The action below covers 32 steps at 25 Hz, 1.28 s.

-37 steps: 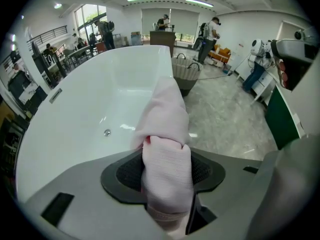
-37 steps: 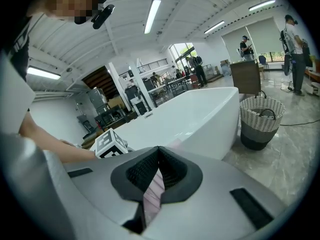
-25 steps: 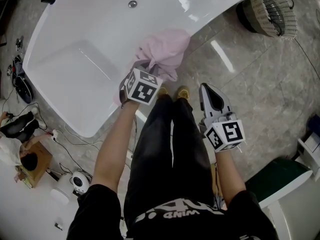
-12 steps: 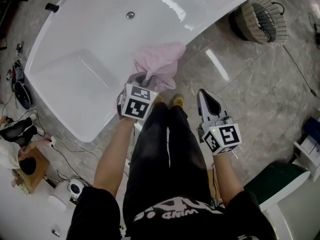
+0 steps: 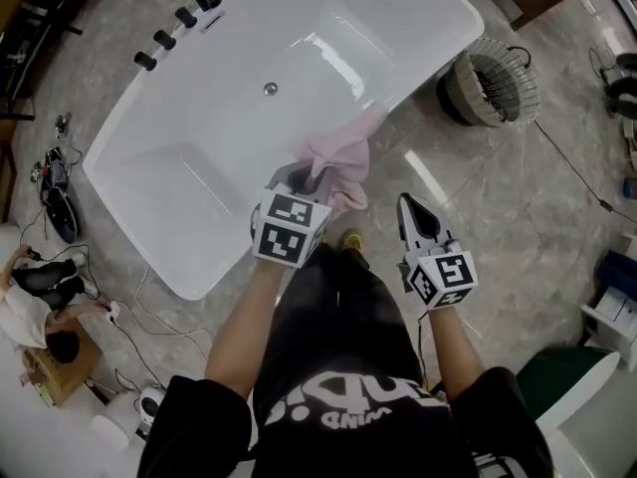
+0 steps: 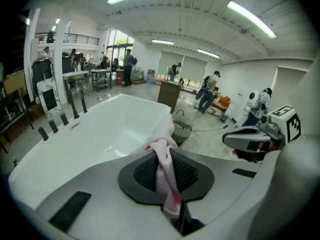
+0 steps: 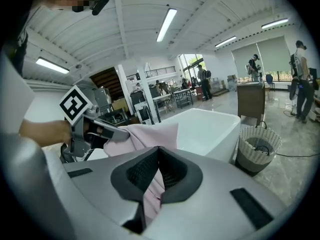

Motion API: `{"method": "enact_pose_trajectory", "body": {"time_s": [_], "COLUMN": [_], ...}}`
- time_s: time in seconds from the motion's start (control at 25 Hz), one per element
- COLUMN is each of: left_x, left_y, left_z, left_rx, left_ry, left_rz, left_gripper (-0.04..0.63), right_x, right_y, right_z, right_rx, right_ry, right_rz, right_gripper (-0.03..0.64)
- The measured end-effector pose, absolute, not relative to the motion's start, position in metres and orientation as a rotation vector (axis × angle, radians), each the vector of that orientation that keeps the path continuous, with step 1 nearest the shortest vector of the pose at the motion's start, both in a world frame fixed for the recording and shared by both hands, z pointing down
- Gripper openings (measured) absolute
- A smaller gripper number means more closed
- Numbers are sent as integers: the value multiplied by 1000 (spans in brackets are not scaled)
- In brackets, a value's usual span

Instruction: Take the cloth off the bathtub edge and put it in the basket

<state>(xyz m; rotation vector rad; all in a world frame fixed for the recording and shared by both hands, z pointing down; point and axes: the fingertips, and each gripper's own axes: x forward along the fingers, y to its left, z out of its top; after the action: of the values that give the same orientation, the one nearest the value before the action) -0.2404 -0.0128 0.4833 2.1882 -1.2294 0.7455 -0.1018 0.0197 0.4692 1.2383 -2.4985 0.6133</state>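
Bunched tighter than 1 second ago: pink cloth [image 5: 338, 157], pinched by left gripper [image 5: 304, 175], leaving bathtub [image 5: 199, 167] edge; right gripper [image 5: 406, 203] pressed together, empty; basket [image 5: 488, 88] carry likely next.

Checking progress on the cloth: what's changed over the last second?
The left gripper, already shut on the cloth, has drawn it up from the bathtub rim, so it hangs bunched, not spread. The right gripper stays shut and empty; the basket is unmoved.
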Motion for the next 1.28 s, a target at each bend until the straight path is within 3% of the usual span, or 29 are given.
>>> {"method": "enact_pose_trajectory", "body": {"time_s": [0.64, 1.28], "left_x": [-194, -155], "left_y": [-45, -29], "left_z": [212, 146], "left_rx": [2566, 2752], "left_ry": [-1301, -1148], "left_rz": [370, 253], "left_gripper": [40, 38], "right_x": [-64, -38], "right_y": [4, 40], "right_z": [311, 282], "right_rx": [1449, 1666], "right_ry": [-2616, -2563], "right_rz": [412, 376], "right_gripper": [12, 12]}}
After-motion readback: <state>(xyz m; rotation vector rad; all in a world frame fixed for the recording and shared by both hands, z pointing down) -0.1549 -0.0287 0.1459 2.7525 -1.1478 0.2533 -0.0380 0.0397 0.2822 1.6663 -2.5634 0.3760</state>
